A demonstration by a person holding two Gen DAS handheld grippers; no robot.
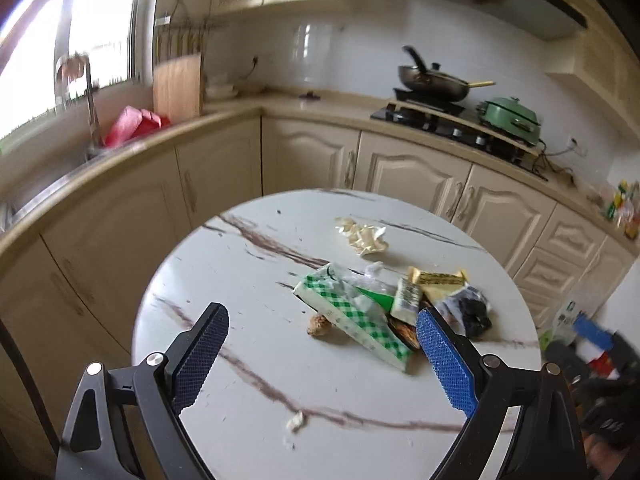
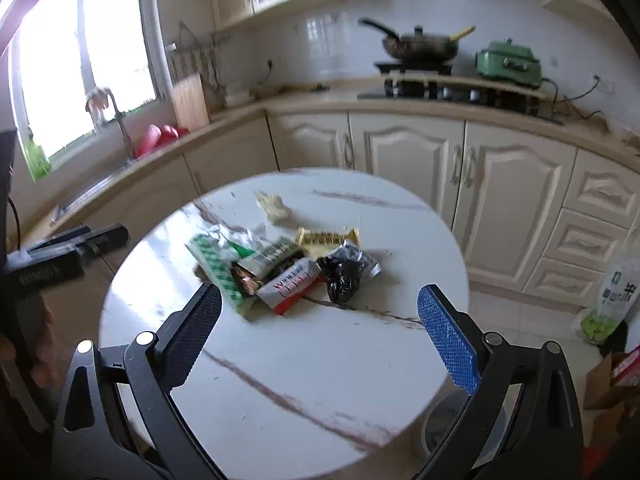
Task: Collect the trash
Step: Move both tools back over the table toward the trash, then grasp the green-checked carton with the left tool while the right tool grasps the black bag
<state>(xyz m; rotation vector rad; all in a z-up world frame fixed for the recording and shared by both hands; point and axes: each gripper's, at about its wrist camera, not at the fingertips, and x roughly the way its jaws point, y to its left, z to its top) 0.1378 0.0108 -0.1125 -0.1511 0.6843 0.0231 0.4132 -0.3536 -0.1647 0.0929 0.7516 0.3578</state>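
Kitchen w/ round marble table (image 1: 248, 360), trash pile (image 1: 384, 304) on it; both grippers' jaws apart, empty.

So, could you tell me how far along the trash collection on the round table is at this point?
Nothing looks collected yet. The left gripper and right gripper are both open and empty above the round table. Still left: the green checked box, yellow wrapper, black bag, red and white wrapper, crumpled cream paper, and the small scrap near the front edge.
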